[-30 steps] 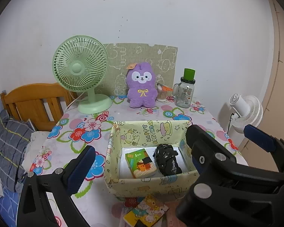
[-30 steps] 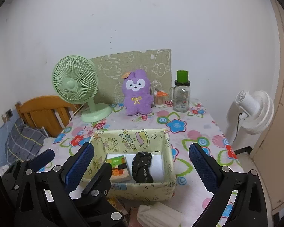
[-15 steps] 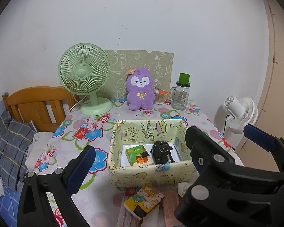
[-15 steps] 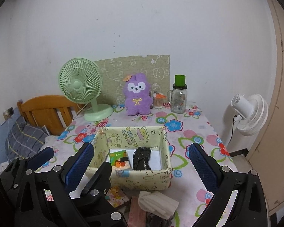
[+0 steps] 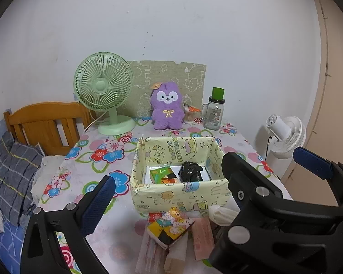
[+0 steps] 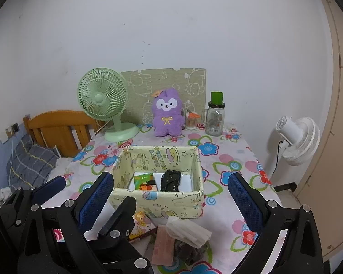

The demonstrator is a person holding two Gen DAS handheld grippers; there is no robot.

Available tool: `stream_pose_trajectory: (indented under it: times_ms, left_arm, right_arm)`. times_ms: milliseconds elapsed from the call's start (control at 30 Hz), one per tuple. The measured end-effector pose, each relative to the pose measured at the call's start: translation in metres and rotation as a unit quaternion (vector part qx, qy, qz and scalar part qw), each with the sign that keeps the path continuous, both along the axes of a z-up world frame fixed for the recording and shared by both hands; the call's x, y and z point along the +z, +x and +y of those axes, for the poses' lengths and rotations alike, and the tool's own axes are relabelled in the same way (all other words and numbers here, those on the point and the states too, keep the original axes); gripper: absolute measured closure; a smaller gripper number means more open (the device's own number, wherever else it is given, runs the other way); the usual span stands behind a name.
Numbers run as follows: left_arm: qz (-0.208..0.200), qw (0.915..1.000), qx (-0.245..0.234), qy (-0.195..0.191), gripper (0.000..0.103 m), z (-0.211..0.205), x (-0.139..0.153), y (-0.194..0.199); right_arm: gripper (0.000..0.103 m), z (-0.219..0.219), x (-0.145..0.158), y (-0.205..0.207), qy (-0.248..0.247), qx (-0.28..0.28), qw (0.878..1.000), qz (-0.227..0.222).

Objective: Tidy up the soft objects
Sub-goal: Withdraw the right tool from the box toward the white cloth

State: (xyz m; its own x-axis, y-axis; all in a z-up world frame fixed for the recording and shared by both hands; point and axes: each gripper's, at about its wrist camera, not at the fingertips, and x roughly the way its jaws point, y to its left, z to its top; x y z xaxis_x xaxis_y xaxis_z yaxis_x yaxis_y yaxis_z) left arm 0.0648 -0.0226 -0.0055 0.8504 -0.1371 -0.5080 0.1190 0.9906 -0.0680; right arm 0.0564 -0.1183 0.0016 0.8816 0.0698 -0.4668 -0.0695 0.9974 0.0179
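A yellow cartoon-print fabric box point(image 5: 178, 191) point(image 6: 157, 201) sits mid-table and holds a green pack point(image 5: 163, 175) and a black soft bundle point(image 5: 191, 171). In front of it lie a cartoon-print pack point(image 5: 171, 226), a crumpled white cloth point(image 6: 187, 230), a pink folded piece point(image 6: 163, 246) and a dark grey cloth point(image 6: 189, 251). A purple plush point(image 5: 168, 109) stands at the back. My left gripper point(image 5: 171, 182) and right gripper point(image 6: 170, 178) both hover open and empty on the near side of the box. The right gripper point(image 5: 261, 155) hides the left one's right finger.
A green desk fan point(image 5: 104, 96) and a glass jar with a green lid point(image 5: 215, 114) stand at the back of the floral tablecloth point(image 5: 98, 155). A white floor fan point(image 6: 295, 137) is off the right edge. A wooden headboard point(image 5: 43, 123) and a grey pillow point(image 5: 11, 178) are to the left.
Both grippers have drawn back from the box, which looks smaller and farther. The packs and cloths in front of it have come into view. Both stay open.
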Motion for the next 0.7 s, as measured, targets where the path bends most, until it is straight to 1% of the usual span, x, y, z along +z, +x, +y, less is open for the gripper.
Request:
stream_pose_trajectory:
  times_ms: [167,367,533,700]
  left_arm:
    - [0.002,1.0000,0.001,-0.005,0.000,-0.001,-0.006,-0.008]
    - [0.013,0.9999,-0.001,-0.001,0.000,-0.003,-0.017,-0.012]
    - [0.022,0.9997,-0.003,-0.004,0.000,-0.004,-0.030,-0.014]
    - [0.028,0.9996,-0.003,-0.002,0.000,-0.003,-0.040,-0.017]
  right_arm:
    - [0.001,-0.001,-0.007,-0.005,0.001,0.010,1.000,0.014]
    - [0.001,-0.003,-0.021,-0.010,0.000,0.009,1.000,0.028]
    - [0.002,-0.002,-0.031,-0.014,-0.009,0.003,1.000,0.030]
    - [0.002,-0.003,-0.042,-0.015,-0.005,0.003,0.999,0.035]
